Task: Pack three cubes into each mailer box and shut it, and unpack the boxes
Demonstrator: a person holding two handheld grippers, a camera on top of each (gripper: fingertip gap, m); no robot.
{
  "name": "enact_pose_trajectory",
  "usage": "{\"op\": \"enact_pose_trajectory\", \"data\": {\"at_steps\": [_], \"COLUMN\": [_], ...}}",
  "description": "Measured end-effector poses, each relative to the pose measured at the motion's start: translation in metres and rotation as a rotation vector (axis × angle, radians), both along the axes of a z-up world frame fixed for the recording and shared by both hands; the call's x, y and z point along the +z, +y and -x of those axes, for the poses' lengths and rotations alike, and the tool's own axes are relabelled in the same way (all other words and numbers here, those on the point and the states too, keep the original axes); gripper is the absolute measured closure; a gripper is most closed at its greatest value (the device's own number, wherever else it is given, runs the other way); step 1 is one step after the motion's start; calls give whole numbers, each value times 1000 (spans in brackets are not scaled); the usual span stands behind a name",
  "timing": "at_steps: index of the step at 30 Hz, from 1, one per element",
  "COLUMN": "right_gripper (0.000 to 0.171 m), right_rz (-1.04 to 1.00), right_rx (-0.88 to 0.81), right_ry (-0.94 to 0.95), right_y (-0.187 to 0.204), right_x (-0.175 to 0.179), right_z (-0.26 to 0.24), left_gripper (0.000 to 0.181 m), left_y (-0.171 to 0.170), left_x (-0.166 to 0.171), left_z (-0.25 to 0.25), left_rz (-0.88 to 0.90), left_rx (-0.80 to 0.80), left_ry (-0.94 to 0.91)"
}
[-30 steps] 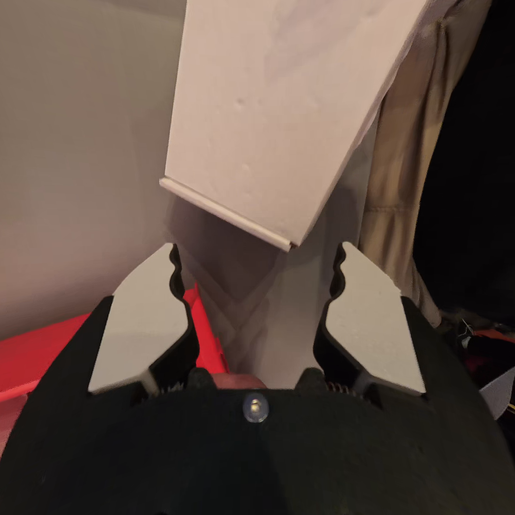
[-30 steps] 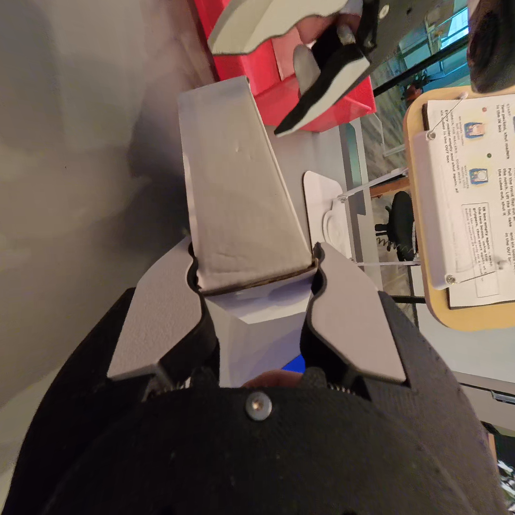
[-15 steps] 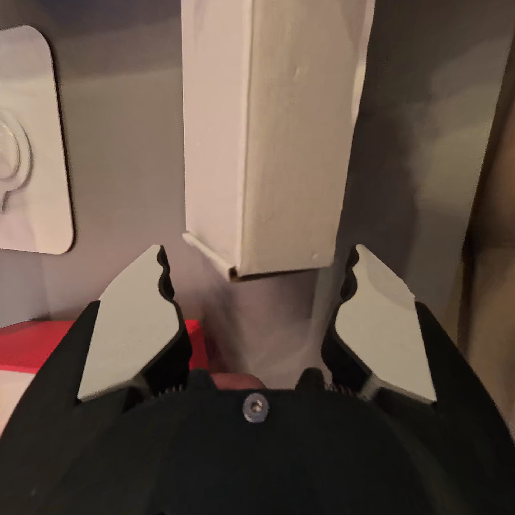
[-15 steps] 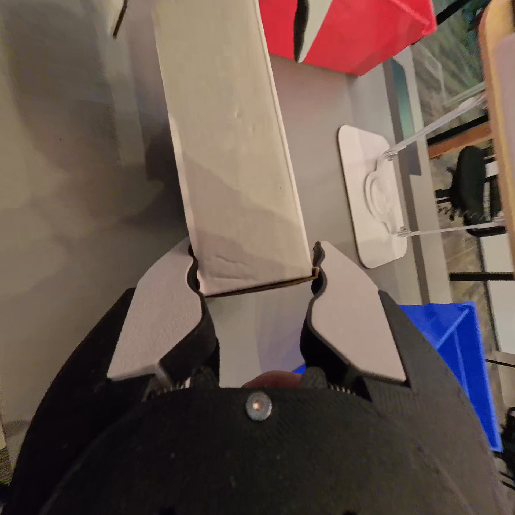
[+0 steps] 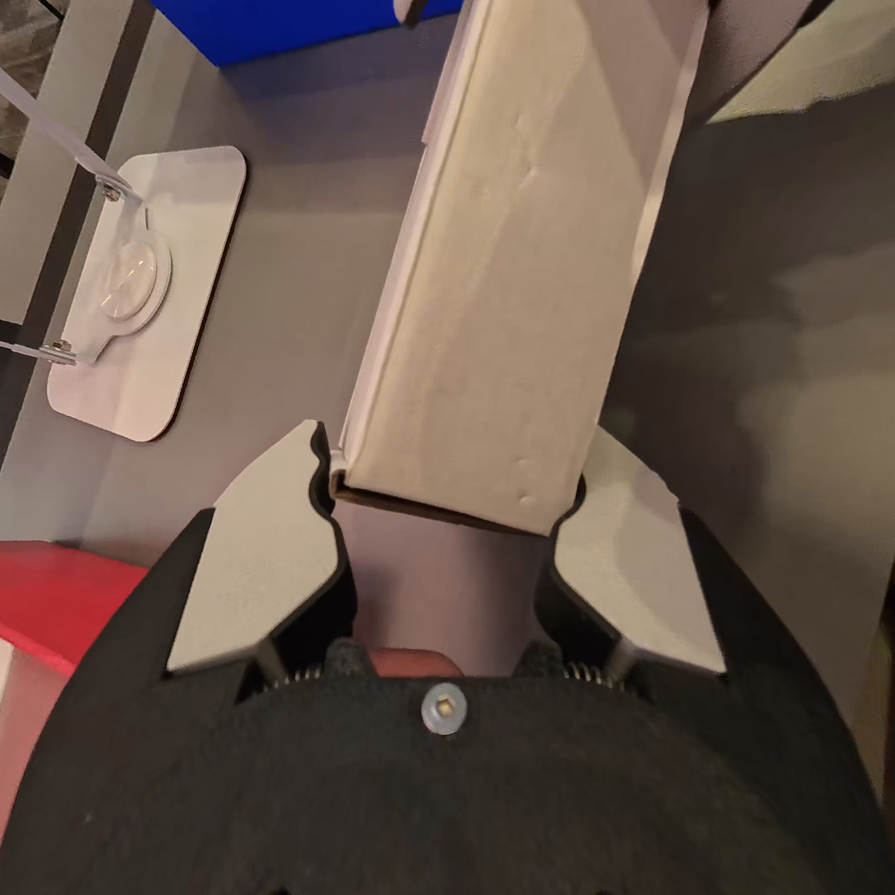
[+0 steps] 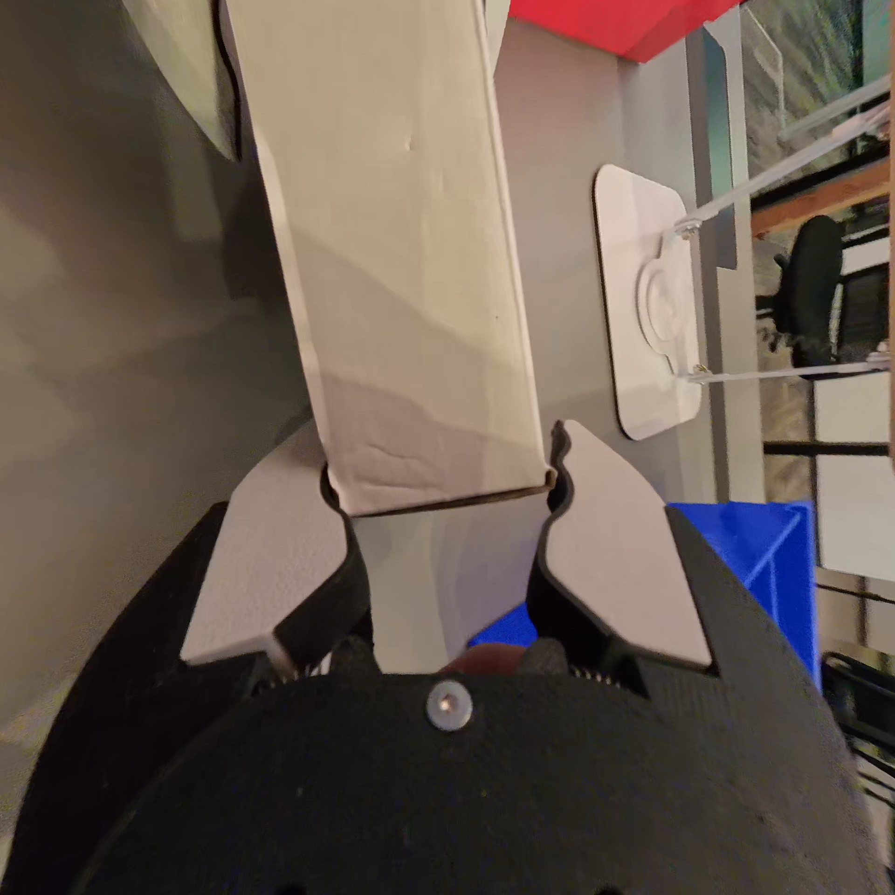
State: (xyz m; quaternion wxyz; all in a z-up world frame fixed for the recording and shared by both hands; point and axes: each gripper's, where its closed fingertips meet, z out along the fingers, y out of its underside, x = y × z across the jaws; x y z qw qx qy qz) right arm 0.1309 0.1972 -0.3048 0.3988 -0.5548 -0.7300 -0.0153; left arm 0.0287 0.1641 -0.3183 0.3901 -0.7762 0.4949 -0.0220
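A white mailer box [image 5: 508, 290], shut, is held in the air between both grippers, above the grey table [image 5: 290, 339]. My left gripper [image 5: 455, 465] is shut on one short end of it, with both fingers against the box's sides. My right gripper [image 6: 438, 465] is shut on the opposite short end of the box [image 6: 397, 242]. A finger of the left gripper [image 6: 203, 72] shows at the far end of the box in the right wrist view. No cubes are in view.
A red bin [image 5: 58, 595] is at the lower left and a blue bin [image 5: 300, 24] at the top of the left wrist view. A white base plate with a clear stand [image 5: 145, 290] sits on the table. In the right wrist view a black chair [image 6: 818, 290] stands beyond the table edge.
My left gripper, open and short of the box before, has moved onto its near end and closed on it. The right gripper kept its grip while the box swung round over the table.
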Motion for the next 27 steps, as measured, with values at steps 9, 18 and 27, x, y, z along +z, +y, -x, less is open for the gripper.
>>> {"op": "enact_pose_trajectory", "data": {"at_steps": [9,18,27], "right_gripper": [99,111,112], "right_rz": [-175,-141,37], "right_rx": [53,67,88], "right_ry": [-35,-31,27], "right_y": [-15,-22,-25], "right_x": [31,31,33], "right_z": [10,17,17], "left_gripper": [93,95,98], "left_y": [0,3,4], "left_x": [2,2,4], "left_z": [1,3,3], "left_rz": [33,17,1], "left_rx": [20,18,24], "left_ry": [8,35,39]}}
